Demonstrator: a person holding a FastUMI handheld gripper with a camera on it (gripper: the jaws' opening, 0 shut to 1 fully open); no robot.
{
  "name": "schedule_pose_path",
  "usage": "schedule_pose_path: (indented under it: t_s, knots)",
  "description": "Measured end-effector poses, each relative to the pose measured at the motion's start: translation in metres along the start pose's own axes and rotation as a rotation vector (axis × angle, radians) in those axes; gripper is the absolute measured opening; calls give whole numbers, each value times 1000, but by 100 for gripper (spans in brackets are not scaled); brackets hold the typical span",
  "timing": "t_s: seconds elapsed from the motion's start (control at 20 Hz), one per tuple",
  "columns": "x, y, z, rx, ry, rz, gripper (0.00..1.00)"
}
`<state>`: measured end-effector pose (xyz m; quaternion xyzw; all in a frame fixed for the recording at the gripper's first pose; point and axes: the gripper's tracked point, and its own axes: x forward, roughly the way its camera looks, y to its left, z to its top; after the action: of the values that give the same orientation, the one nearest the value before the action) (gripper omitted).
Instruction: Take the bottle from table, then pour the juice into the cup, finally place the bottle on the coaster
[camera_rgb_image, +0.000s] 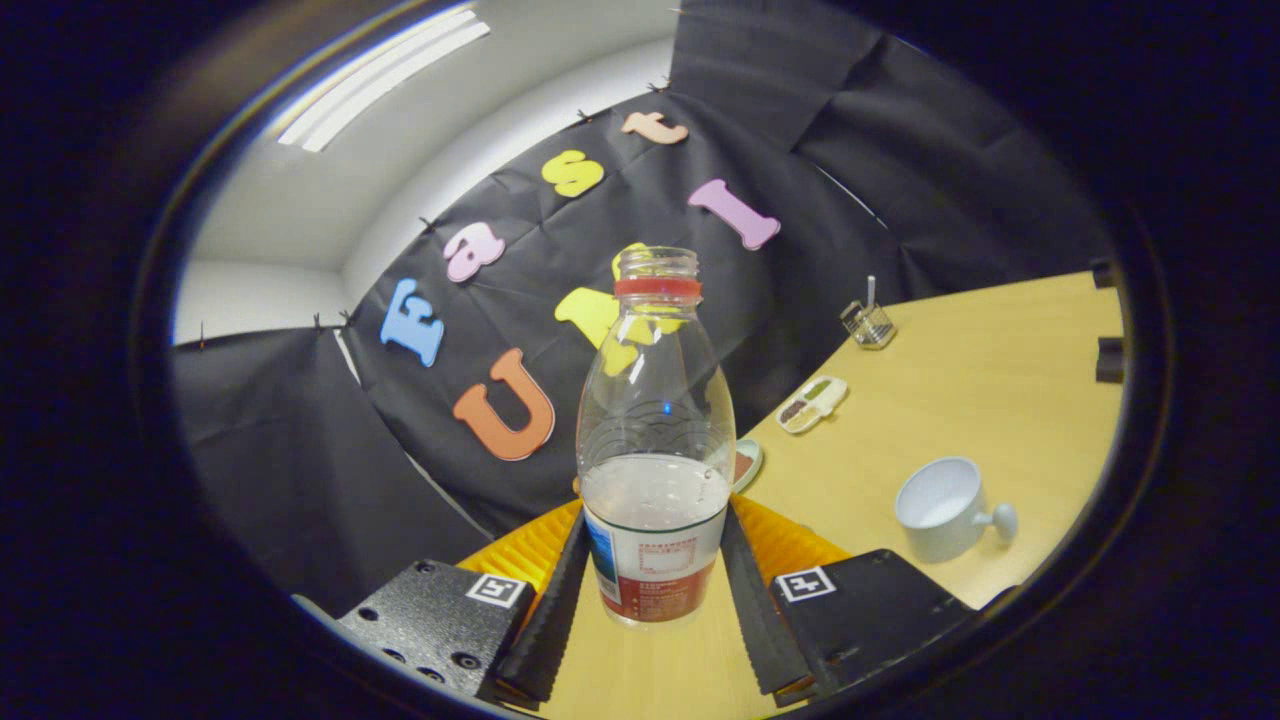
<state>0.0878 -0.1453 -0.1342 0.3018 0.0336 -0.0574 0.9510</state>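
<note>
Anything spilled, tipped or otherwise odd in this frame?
Nothing stands out. The bottle sits uncapped and straight between the gripper fingers, which press its sides, liquid level inside it. The cup stands upright on the table, no spill visible.

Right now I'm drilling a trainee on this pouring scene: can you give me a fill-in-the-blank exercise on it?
1. The bottle stands between the two ____ of the tongs.
2. The bottle has no ____ on its neck.
3. The white cup rests on the ____.
4. The bottle is partly ____.

Missing: fingers; cap; table; full
</note>
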Motion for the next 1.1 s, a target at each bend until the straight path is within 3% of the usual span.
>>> schedule_pose_path:
  t_s: [0.15, 0.45, 0.75, 1.1]
  knots:
    - [-5, 13, 24, -200, -56, -15, 76]
    - [21, 10, 43, -436, -117, -82, 77]
    - [94, -22, -2, -606, 3, -158, 77]
    - [165, -52, -79, -621, 117, -120, 77]
